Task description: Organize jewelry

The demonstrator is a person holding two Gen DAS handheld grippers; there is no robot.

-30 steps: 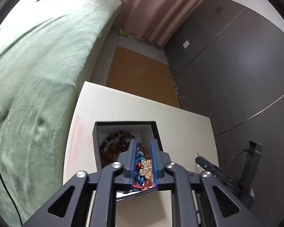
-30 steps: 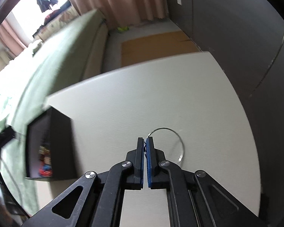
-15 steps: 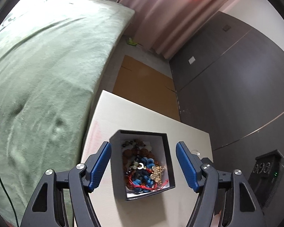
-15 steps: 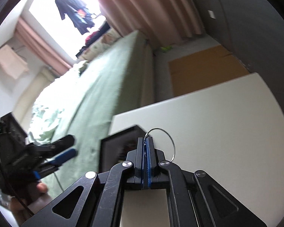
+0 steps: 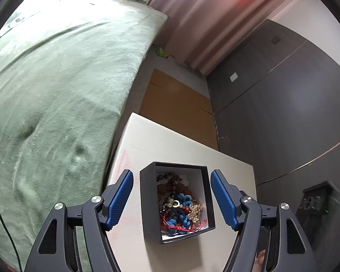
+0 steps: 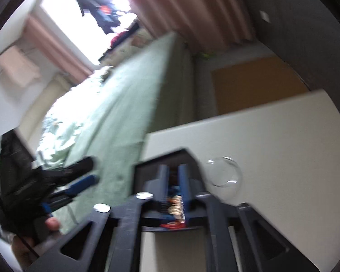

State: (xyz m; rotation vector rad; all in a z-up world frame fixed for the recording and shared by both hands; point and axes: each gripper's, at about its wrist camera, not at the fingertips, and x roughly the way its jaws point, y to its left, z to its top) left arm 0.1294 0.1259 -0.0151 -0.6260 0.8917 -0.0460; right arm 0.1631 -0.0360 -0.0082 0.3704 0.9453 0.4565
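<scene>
A black jewelry box [image 5: 147, 204] with a white inside sits on the white table [image 5: 165, 145]. It holds blue, red, brown and gold jewelry [image 5: 181, 208]. My left gripper [image 5: 171, 200] is open wide, raised above the box, with nothing in it. In the blurred right wrist view my right gripper [image 6: 174, 181] is slightly open over the box [image 6: 147, 170]. A thin silver ring bracelet [image 6: 224, 172] shows just right of its fingers, above the table; I cannot tell whether anything touches it. The left gripper [image 6: 79, 181] shows at the left.
A green bed [image 5: 56, 90] runs along the table's left side. Dark cabinet doors [image 5: 283, 113] stand at the right. A brown cardboard sheet [image 5: 176, 99] lies on the floor beyond the table. A black device [image 5: 317, 201] stands at the right edge.
My left gripper let go of the gold piece in the box, opened wide and rose. My right gripper carried the silver ring from the table over to the box and its jaws parted.
</scene>
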